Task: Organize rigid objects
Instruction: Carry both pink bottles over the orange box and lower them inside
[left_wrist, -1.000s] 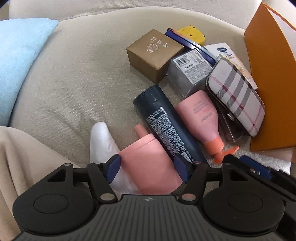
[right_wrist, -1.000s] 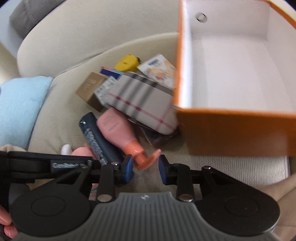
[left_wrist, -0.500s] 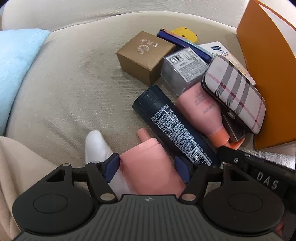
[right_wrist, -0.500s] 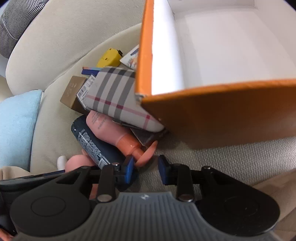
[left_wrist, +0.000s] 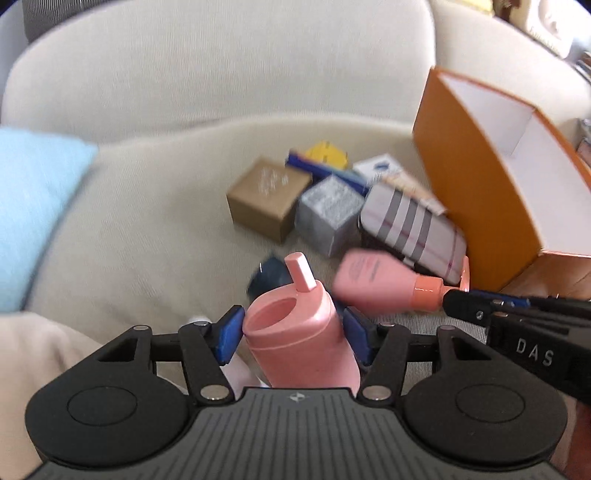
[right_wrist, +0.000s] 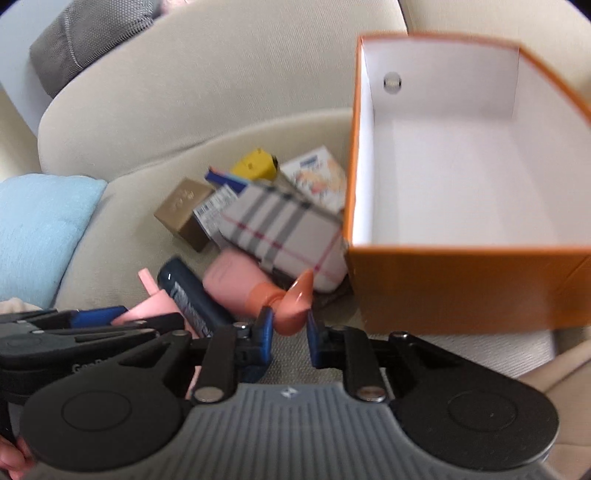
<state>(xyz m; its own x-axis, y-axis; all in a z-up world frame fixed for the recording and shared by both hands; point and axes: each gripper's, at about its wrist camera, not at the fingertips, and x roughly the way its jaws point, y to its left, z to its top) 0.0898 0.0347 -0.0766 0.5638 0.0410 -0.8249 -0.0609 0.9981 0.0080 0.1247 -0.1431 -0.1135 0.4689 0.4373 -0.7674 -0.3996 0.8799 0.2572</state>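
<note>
Pink plastic spouted bottle (left_wrist: 299, 339) stands clamped in the left gripper (left_wrist: 293, 334), whose jaws have just closed in. Right of it, the right gripper (right_wrist: 290, 328), also just closing, pinches the orange pump nozzle (right_wrist: 295, 299) of a pink lotion bottle (right_wrist: 236, 280) lying on the beige sofa cushion (left_wrist: 147, 229). An open orange cardboard box (right_wrist: 461, 288) sits far right.

Sofa seat (left_wrist: 147, 229): bears all items.
Cushion (left_wrist: 33, 206): far left on the seat.
Open box (right_wrist: 461, 288): right on the seat, nothing in it.
Checked case (right_wrist: 280, 229): touching the box's left wall, atop other items.
Cube carton (left_wrist: 267, 199): left of the labelled carton (left_wrist: 328, 218).
Pump bottle (right_wrist: 240, 284): before the case, lying down.
</note>
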